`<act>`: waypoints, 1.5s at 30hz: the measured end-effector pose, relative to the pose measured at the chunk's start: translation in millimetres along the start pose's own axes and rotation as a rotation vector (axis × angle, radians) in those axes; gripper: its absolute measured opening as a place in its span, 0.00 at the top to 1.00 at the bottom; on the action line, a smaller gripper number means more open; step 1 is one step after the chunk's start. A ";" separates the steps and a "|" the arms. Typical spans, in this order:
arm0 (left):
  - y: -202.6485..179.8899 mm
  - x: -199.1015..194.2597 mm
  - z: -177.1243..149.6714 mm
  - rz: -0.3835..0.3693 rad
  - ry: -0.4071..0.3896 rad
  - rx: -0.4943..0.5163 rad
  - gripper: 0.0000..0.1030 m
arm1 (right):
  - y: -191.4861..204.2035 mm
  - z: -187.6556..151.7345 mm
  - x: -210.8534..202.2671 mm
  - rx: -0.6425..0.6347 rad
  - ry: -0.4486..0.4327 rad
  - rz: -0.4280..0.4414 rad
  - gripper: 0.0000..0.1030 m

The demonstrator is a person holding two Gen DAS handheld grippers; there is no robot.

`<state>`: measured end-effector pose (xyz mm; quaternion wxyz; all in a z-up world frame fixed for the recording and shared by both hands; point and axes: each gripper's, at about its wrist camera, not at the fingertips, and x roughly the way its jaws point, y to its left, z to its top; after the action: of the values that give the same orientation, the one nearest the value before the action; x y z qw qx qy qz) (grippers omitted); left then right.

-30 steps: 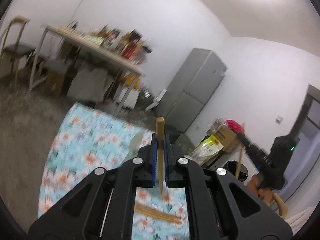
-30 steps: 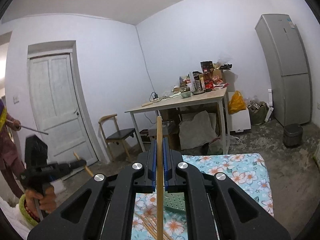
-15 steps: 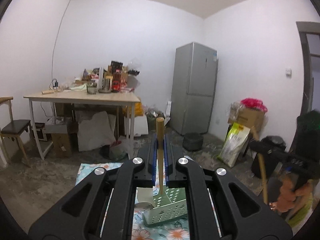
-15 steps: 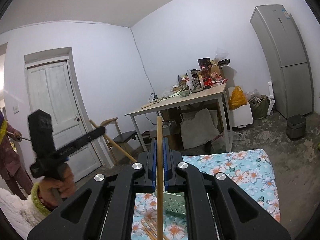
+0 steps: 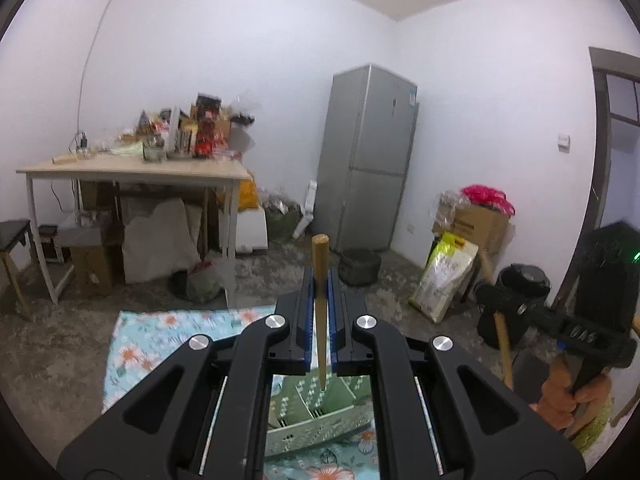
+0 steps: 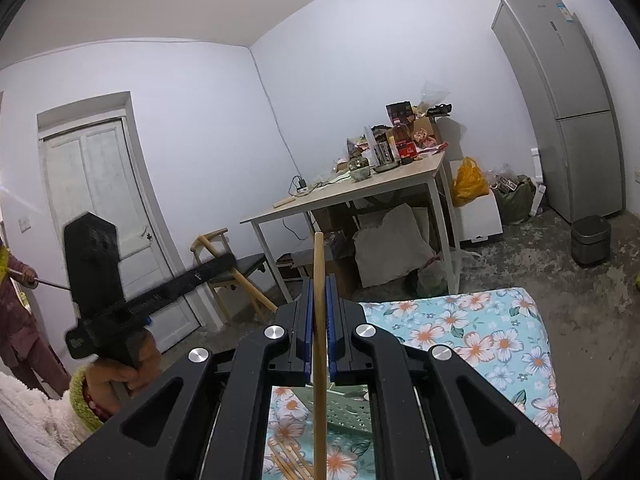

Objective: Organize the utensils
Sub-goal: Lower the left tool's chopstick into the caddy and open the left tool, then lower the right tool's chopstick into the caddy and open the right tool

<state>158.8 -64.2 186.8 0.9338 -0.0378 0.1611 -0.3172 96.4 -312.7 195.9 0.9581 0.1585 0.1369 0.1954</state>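
- Pinching a wooden chopstick [image 5: 320, 280] between the blue pads of the left gripper [image 5: 320, 300], jaws pressed nearly together on the thin stick, thick end poking up past the fingertips and the thin tip hanging down over the green utensil basket [image 5: 316, 432].
- Gripping a second chopstick [image 6: 319, 304] the same way in the right gripper [image 6: 319, 312], jaws closed tight on it, shaft running almost upright with its lower length reaching down in front of the basket.
- Judging both sticks as light, stiff and smooth: likely pivoting or sliding between the pads if squeezed loosely, unlikely breaking under this pinch.
- Taking hold near the thicker upper part, as now, probably giving the firmest bite; gripping nearer the taper risking a slip.
- Sitting on the floral cloth [image 6: 480, 344], the basket showing slotted compartments directly beneath the left stick's tip.
- Lying loose on the cloth just beside the basket, on its near side, more chopsticks [image 6: 292, 464] waiting as a small bundle.
- Needing, by this reading, a steady lowering of each tip into a compartment before letting go, since a light stick can bounce or tip off the basket's wall.
- Showing beyond the basket, well apart: a cluttered table [image 5: 132, 170] and a grey fridge [image 5: 372, 160].
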 end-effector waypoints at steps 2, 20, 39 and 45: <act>3.3 15.9 -9.4 0.000 0.039 -0.009 0.95 | -2.3 1.5 3.8 0.007 0.006 0.002 0.94; 47.6 4.7 -44.7 0.059 0.042 -0.183 0.43 | -3.9 27.3 35.2 0.032 -0.060 0.020 0.94; 107.9 -63.9 -129.1 0.206 0.135 -0.319 0.32 | -3.8 50.0 142.8 0.089 -0.275 -0.176 0.94; 118.8 -63.5 -133.7 0.214 0.139 -0.351 0.32 | 0.8 34.4 161.4 0.034 -0.244 -0.266 0.94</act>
<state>136.9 73.0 57.5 0.9279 -0.1605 0.2811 -0.1851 250.3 -253.1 195.2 0.9822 0.1776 0.0429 0.0438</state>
